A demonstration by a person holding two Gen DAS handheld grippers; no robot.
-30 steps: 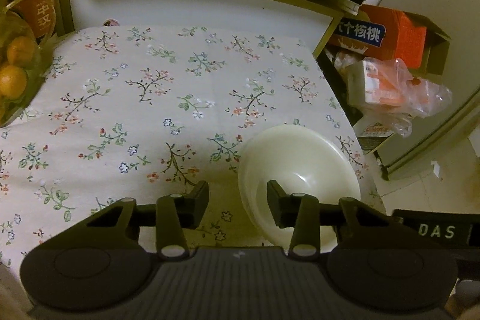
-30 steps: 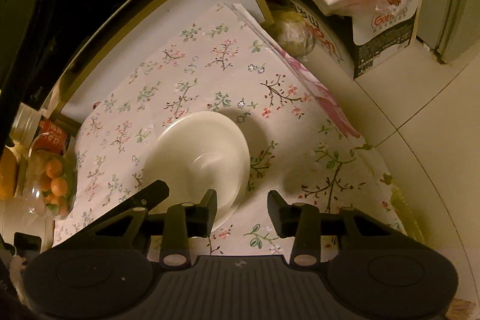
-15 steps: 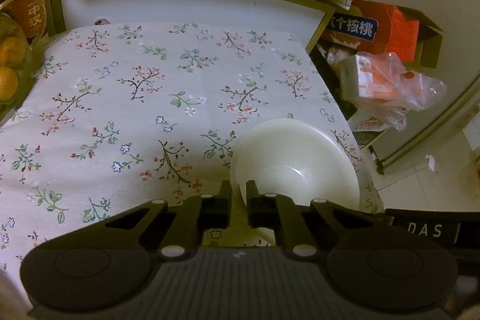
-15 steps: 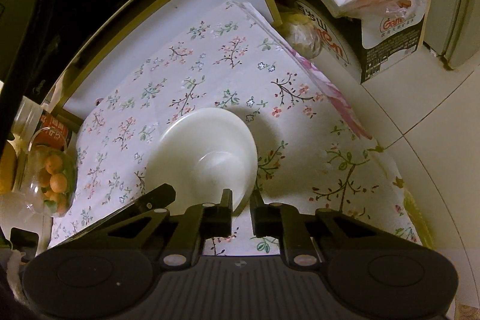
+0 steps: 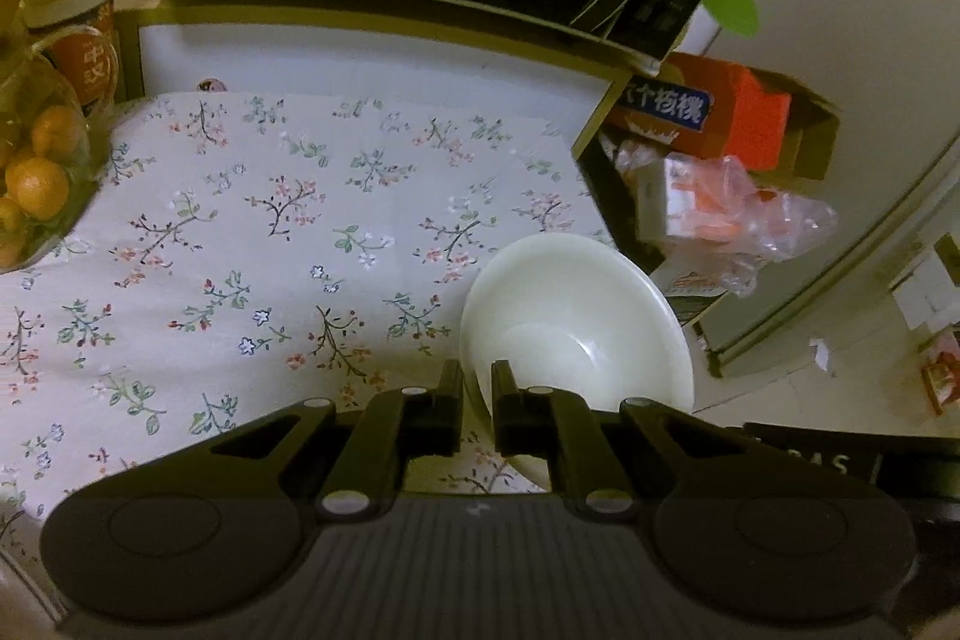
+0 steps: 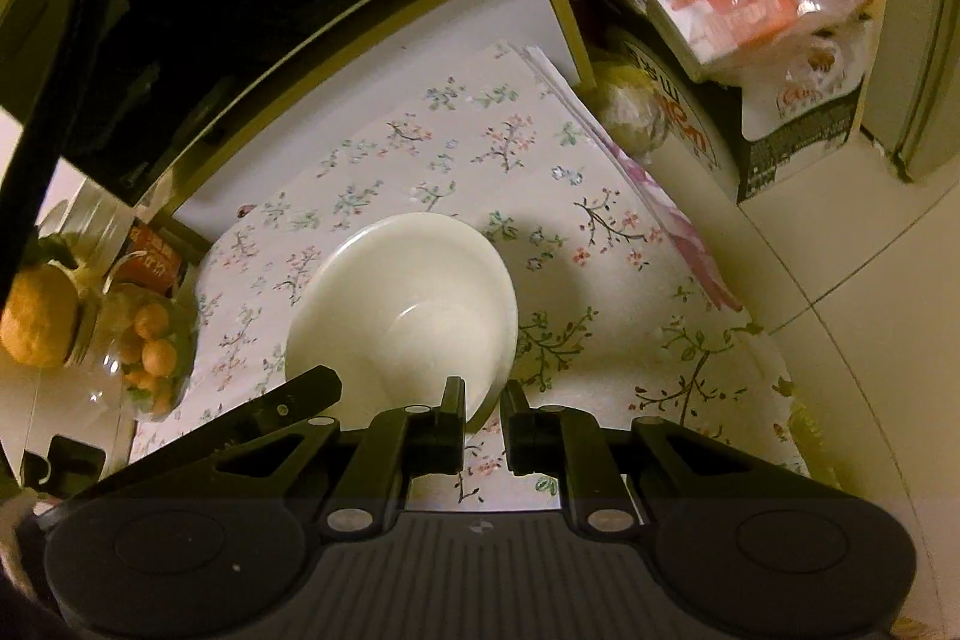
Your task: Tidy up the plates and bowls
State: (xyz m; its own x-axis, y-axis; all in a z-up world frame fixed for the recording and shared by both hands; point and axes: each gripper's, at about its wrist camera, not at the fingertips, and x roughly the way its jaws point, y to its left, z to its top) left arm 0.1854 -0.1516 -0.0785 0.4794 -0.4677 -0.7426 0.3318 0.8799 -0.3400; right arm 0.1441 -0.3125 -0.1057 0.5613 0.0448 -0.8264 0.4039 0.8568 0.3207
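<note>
Pinching the rim of the white bowl [image 5: 576,328] from opposite sides, the left gripper [image 5: 477,388] and the right gripper [image 6: 483,403] each have their jaws narrowed onto it. The bowl sits near the right edge of the floral tablecloth [image 5: 270,220]. I judge the grasp finished; next comes a level lift, both hands moving together.

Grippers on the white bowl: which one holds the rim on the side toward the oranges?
The left gripper: it clamps the white bowl at the rim facing the oranges; the right gripper takes the opposite rim.
</note>
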